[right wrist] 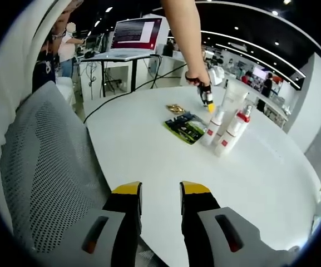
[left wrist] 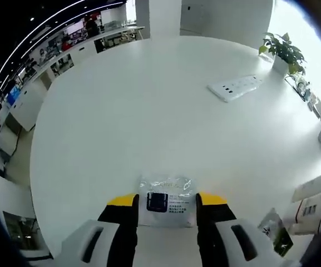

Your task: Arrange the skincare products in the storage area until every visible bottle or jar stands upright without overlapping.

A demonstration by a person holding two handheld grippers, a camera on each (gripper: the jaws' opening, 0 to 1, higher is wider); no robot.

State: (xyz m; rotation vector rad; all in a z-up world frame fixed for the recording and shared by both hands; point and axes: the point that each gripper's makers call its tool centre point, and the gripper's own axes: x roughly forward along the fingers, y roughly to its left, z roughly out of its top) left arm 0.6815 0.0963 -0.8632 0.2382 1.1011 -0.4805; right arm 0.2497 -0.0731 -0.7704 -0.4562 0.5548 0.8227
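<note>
— What are you standing over?

— A wide white round bench (left wrist: pixel 149 111) in an open office, with a potted plant (left wrist: pixel 284 51) and a white power strip (left wrist: pixel 236 87) at its far side in your left gripper view.

— And your left gripper (left wrist: pixel 167 201)?

— Its yellow-tipped fingers (left wrist: pixel 124 201) stand apart on either side of a clear sachet (left wrist: pixel 166 208) with a dark label, lying flat on the bench. You can't tell whether they touch it. White cartons (left wrist: pixel 316 200) sit at the right edge.

— Where are the skincare products?

— In your right gripper view, well ahead: white bottles with red bands (right wrist: pixel 231 132) stand upright close together, a taller white tube (right wrist: pixel 233 97) behind them. Just beside them lies a flat green packet (right wrist: pixel 186 127), and past it a small gold item (right wrist: pixel 176 108). A person's hand (right wrist: pixel 199 78) holds a small bottle (right wrist: pixel 208 99) above the group.

— Your right gripper (right wrist: pixel 161 192)?

— Fingers parted, holding nothing, hovering at the bench's near edge beside a grey mesh chair (right wrist: pixel 49 167). A laptop (right wrist: pixel 136 34) sits on a desk behind.
</note>
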